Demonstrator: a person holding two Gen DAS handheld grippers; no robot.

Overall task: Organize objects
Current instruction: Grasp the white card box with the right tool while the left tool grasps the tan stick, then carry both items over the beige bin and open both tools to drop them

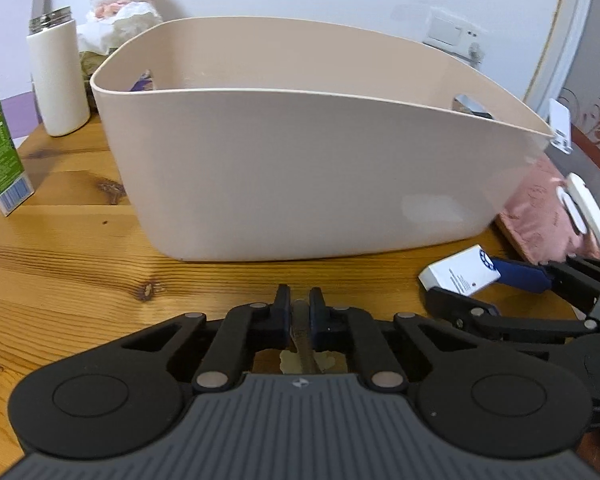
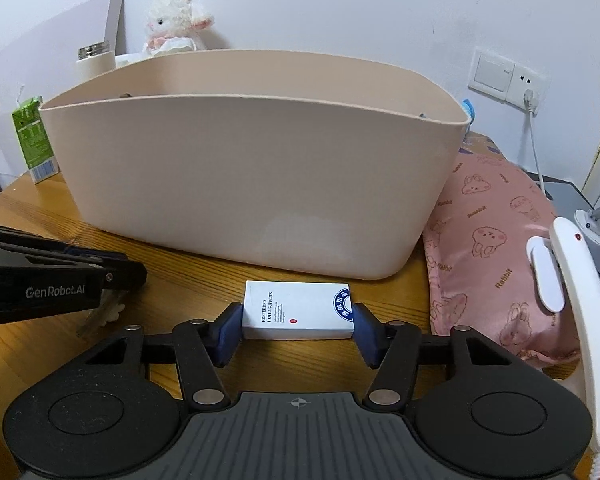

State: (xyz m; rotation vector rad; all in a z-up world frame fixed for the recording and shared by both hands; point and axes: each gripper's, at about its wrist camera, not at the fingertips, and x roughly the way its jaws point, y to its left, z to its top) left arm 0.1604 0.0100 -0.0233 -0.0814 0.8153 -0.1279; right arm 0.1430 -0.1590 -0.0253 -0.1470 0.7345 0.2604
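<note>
A large beige plastic bin (image 1: 300, 168) stands on the wooden table, also in the right wrist view (image 2: 252, 176). My left gripper (image 1: 299, 314) is shut on a thin metal strip-like object (image 1: 302, 344) just above the table, in front of the bin. My right gripper (image 2: 298, 326) is shut on a small white box (image 2: 296, 314) printed with "Preferred Hotel Supplies", low over the table before the bin. That box also shows at the right of the left wrist view (image 1: 458, 274). The bin's contents are mostly hidden.
A green drink carton (image 1: 0, 152), a white bottle (image 1: 58, 76) and a plush lamb (image 1: 128, 4) stand left of and behind the bin. A pink rabbit-print cushion (image 2: 496, 248) and a white handset (image 2: 580, 320) lie to the right. A wall socket (image 2: 508, 76) is behind.
</note>
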